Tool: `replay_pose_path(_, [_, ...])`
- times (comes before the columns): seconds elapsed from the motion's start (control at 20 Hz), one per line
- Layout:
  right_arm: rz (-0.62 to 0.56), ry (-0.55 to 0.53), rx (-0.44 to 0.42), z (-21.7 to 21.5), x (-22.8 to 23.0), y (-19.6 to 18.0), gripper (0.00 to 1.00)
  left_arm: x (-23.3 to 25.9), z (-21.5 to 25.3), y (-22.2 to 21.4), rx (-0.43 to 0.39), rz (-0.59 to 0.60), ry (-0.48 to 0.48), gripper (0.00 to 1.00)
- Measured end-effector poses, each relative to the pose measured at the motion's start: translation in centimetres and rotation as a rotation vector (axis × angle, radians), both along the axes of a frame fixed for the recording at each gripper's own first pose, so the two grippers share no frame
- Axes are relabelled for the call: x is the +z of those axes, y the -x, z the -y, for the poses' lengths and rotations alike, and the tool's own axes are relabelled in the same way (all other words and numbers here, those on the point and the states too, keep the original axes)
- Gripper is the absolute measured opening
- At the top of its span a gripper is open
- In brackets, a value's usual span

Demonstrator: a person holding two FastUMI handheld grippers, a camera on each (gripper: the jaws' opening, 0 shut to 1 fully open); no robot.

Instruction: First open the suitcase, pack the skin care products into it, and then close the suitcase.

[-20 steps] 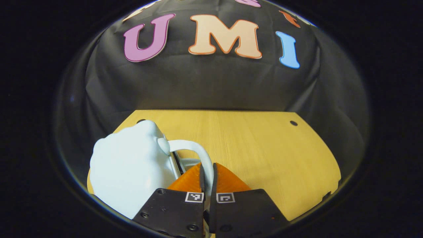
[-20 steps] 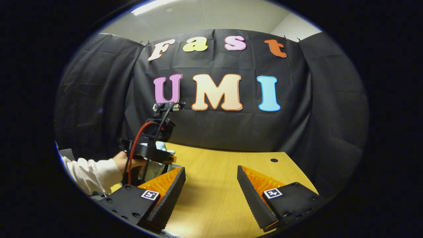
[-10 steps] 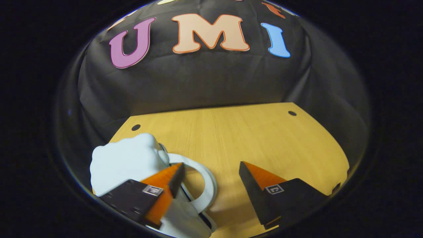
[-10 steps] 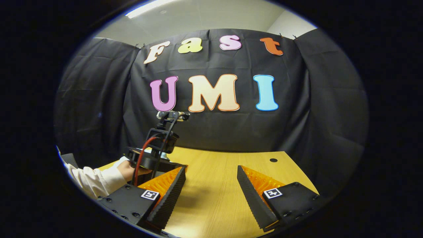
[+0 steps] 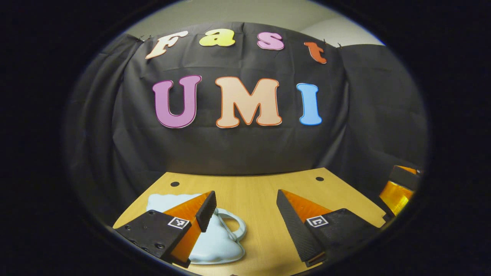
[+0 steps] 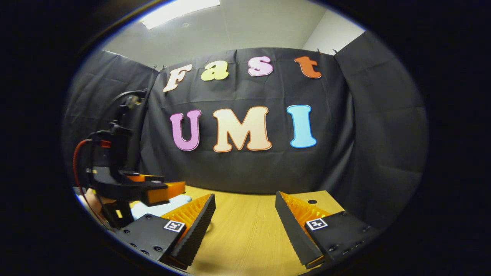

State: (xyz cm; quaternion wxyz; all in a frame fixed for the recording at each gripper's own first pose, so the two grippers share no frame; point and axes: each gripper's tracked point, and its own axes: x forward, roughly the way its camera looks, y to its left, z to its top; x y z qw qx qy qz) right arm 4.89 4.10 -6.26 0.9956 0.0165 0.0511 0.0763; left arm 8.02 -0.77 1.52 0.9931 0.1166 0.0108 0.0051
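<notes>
The pale blue suitcase (image 5: 215,245) lies flat and closed on the wooden table (image 5: 261,184), its white handle (image 5: 234,225) curving toward the middle. My left gripper (image 5: 245,199) hangs open just above it, the left finger over the case, touching nothing. My right gripper (image 6: 244,199) is open over bare table, holding nothing. In the right gripper view a corner of the suitcase (image 6: 161,209) shows beneath the left gripper's orange fingers (image 6: 165,188), off to the left. An orange finger (image 5: 399,188) of the right gripper shows at the right edge of the left gripper view.
Black cloth walls close the table at the back and on both sides. Small round holes (image 5: 319,178) sit near the table's far corners. A hand (image 6: 92,197) holds the left gripper from behind.
The left gripper let go of the suitcase handle, opened and drew back and up. The suitcase went from standing to lying flat. The right gripper stayed open and tilted up slightly.
</notes>
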Motion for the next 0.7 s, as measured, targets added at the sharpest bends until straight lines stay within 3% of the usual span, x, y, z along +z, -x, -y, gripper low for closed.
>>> replay_pose_path(0.25, [0.003, -0.021, -0.056, 2.1, 0.4, 1.6, 0.98, -2.7, 0.5, 5.1, -0.007, -0.012, 0.082, 0.94])
replay_pose_path(0.7, [0.020, -0.011, -0.068, 2.4, 1.1, 3.3, 0.98, -5.3, 0.7, 5.5, -0.016, -0.089, 0.086, 0.94])
